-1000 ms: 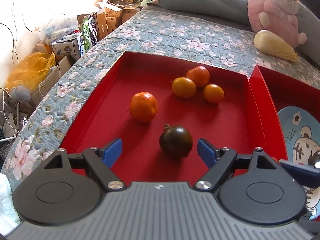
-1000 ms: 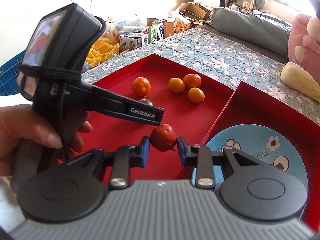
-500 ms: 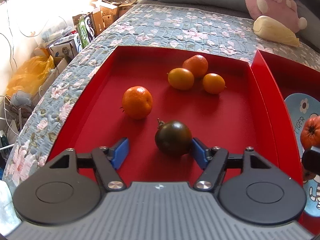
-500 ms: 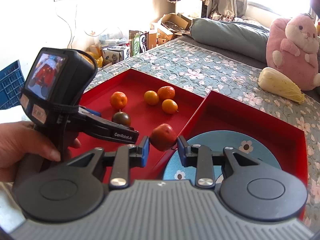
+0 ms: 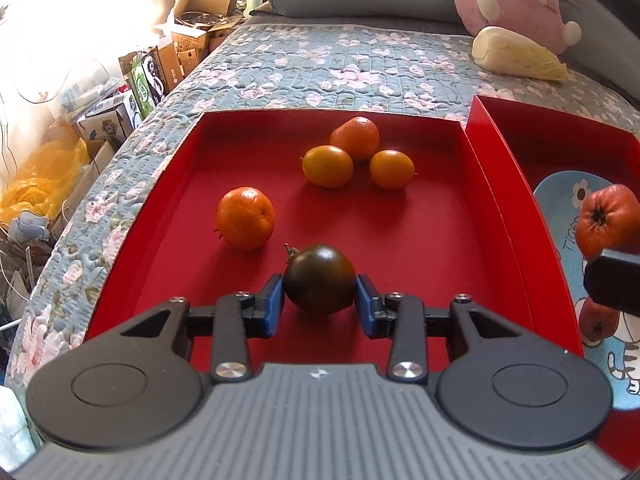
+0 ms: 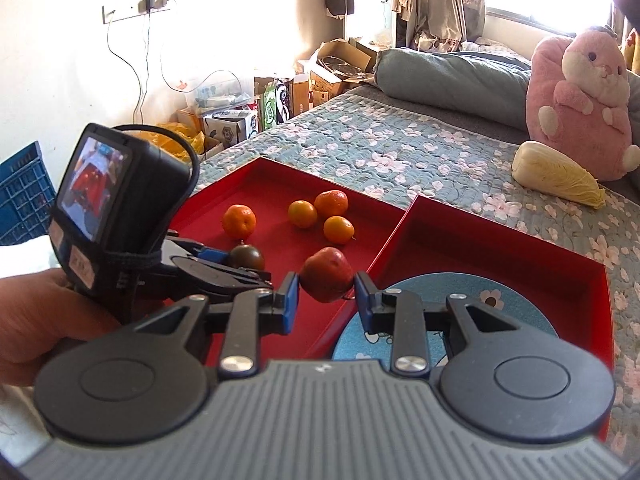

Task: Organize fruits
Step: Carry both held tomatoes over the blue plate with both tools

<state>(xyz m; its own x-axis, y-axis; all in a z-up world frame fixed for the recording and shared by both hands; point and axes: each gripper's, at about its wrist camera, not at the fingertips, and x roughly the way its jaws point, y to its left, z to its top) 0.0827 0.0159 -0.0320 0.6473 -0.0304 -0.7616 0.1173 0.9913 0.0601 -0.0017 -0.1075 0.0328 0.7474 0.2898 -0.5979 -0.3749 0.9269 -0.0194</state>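
Nearest in the left wrist view, the left gripper [image 5: 319, 300] has its blue pads against both sides of a dark, greenish-brown round tomato [image 5: 320, 278]; the jaws are closing on it, and the tomato sits on the floor of the shallow red cardboard tray [image 5: 432, 236] near its front edge. Just beyond and to the left lies a round orange mandarin [image 5: 245, 218], apart from the tomato. Farther back three more orange fruits cluster together: a smooth yellow-orange one [image 5: 327, 166], a second like it to the right [image 5: 391, 169] and a deeper orange mandarin [image 5: 355, 138] behind them. In the right wrist view, the right gripper [image 6: 326, 300] is clamped narrowly on a red, slightly wrinkled fruit [image 6: 327, 274], held in the air over the wall where the two trays meet. Below and to the right a blue round plate with a cartoon print [image 6: 500, 300] lies in the second red tray [image 6: 520, 248], and the left wrist view shows another small red fruit [image 5: 596, 322] on that plate. At the left edge of the right wrist view a person's hand [image 6: 36, 320] grips the left tool's handle. Both trays rest on a grey-blue quilted bedspread with pink flowers [image 6: 400, 148]. Farther off lie a pale napa cabbage [image 6: 558, 174] and, behind it, a pink plush rabbit [image 6: 580, 100].
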